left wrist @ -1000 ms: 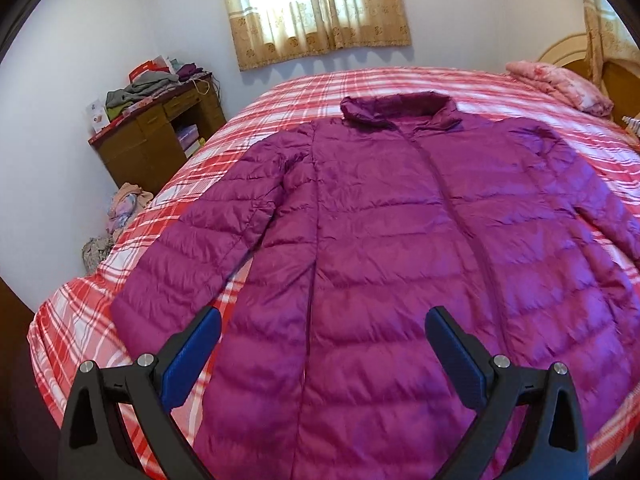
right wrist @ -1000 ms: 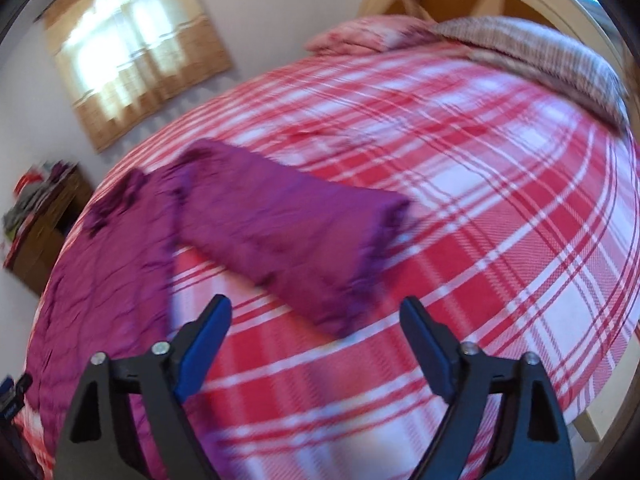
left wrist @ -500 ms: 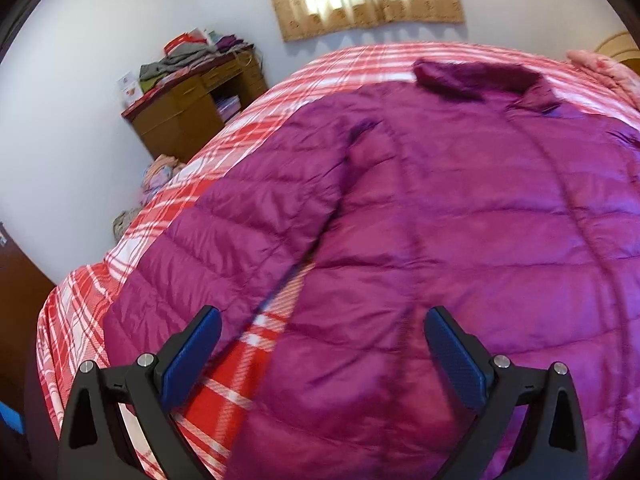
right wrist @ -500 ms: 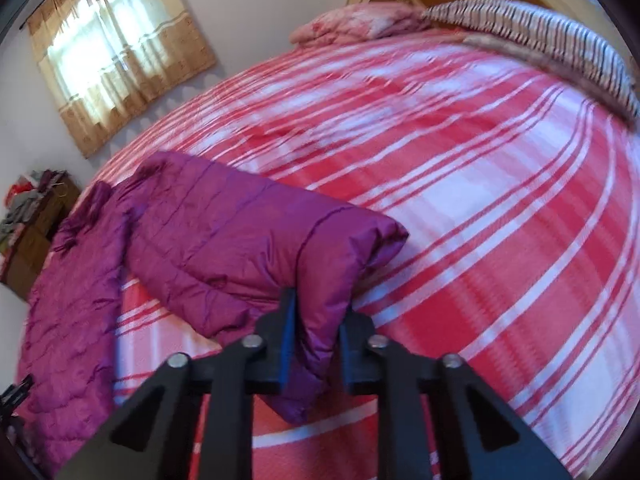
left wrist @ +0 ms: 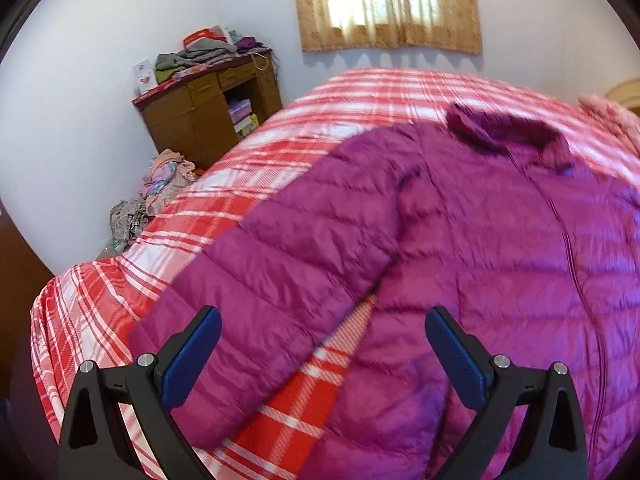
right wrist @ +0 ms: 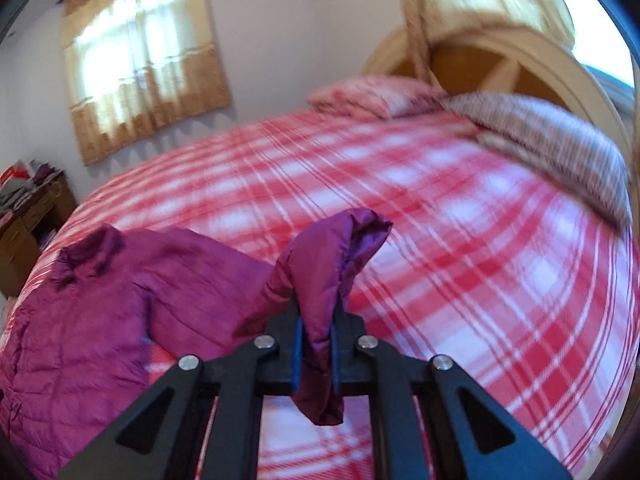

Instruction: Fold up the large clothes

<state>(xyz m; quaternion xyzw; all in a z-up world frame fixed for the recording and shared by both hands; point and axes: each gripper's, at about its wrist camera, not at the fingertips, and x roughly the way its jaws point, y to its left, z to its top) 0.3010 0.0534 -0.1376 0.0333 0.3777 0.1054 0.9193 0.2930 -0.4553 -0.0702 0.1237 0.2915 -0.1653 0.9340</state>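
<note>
A magenta quilted puffer jacket (left wrist: 472,248) lies flat on the red-and-white plaid bed (left wrist: 224,216), collar toward the window. My left gripper (left wrist: 322,354) is open and empty, hovering over the cuff end of the jacket's near sleeve (left wrist: 256,280). My right gripper (right wrist: 315,334) is shut on the cuff of the other sleeve (right wrist: 332,264) and holds it lifted off the bed, the cuff standing up above the jaws. The jacket's body (right wrist: 80,320) lies to the left in the right wrist view.
A wooden desk (left wrist: 208,116) piled with clothes stands by the wall left of the bed, with a heap of clothes (left wrist: 156,192) on the floor beside it. Pillows (right wrist: 540,140) and a wooden headboard (right wrist: 500,64) are at the bed's head.
My right gripper closed on the sleeve cuff and lifted it off the bed. My left gripper moved left from over the jacket's body to over the near sleeve, staying open.
</note>
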